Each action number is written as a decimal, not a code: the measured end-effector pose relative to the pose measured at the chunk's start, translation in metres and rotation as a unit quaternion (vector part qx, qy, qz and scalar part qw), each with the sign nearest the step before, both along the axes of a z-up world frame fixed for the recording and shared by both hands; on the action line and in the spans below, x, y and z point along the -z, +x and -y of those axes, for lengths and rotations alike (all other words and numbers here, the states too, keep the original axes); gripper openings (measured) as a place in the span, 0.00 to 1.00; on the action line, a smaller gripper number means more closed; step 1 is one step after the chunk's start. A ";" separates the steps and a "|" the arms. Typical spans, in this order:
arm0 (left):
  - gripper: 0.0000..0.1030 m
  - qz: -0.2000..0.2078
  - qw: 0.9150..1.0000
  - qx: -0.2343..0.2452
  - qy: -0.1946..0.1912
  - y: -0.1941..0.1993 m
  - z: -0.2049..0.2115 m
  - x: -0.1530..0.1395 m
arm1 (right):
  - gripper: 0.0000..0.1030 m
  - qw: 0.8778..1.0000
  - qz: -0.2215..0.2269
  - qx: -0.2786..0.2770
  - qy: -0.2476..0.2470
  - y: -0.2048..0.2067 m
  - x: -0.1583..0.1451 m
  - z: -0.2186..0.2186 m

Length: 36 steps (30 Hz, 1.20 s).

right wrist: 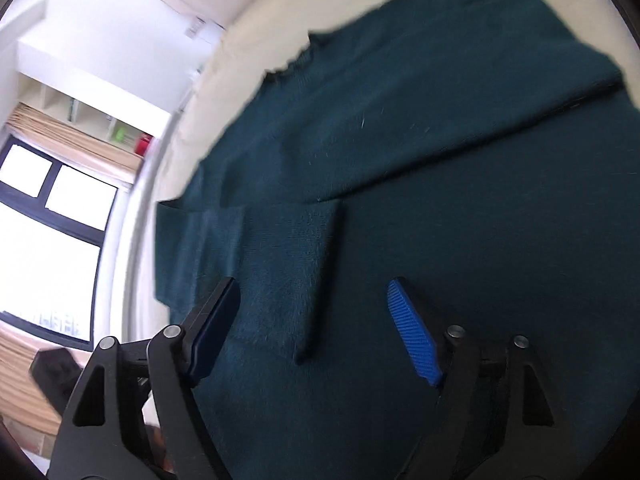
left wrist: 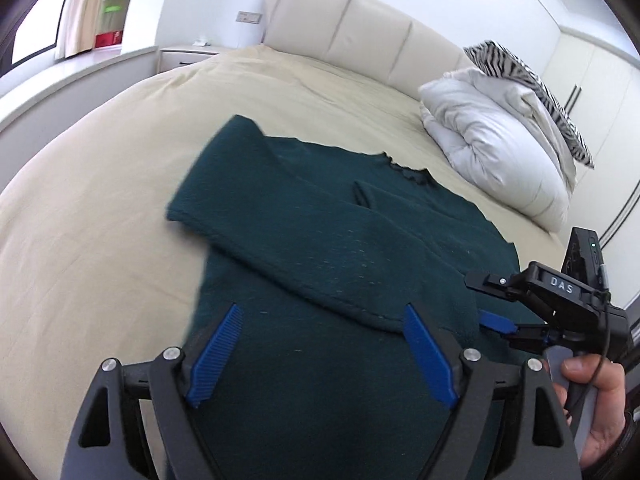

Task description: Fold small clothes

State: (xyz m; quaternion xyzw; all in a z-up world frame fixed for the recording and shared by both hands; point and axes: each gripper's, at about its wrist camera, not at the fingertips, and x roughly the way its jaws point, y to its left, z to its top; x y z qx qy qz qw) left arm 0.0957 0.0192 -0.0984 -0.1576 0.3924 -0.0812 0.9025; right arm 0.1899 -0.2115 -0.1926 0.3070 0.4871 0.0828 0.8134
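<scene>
Sweater [left wrist: 320,240] flat on bed [left wrist: 100,200], sleeve edge crossing; left claw [left wrist: 324,344] and right claw [right wrist: 316,316] both released above

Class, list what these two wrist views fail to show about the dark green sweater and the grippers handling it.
1. Sweater hem: left wrist view, cut off by the bottom edge and hidden behind the left gripper.
2. Sweater's far sleeve: right wrist view, cut off by the right edge.
3. Right gripper fingertips: left wrist view, partly hidden by the left gripper's finger; the right wrist view shows them apart.
4. Knit texture: blurred in both views.
</scene>
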 end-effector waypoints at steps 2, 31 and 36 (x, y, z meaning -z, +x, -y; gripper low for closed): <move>0.81 -0.002 1.000 -0.014 -0.017 0.000 -0.017 0.000 | 0.68 1.000 0.002 -0.005 -0.015 0.011 -0.003 -0.009; 0.75 -0.039 0.997 -0.061 0.025 0.141 -0.068 0.002 | 0.06 0.977 0.062 -0.060 -0.198 0.091 -0.043 0.056; 0.74 -0.068 0.995 -0.043 0.067 0.185 -0.049 0.013 | 0.07 0.976 0.073 -0.063 -0.194 0.096 -0.040 0.055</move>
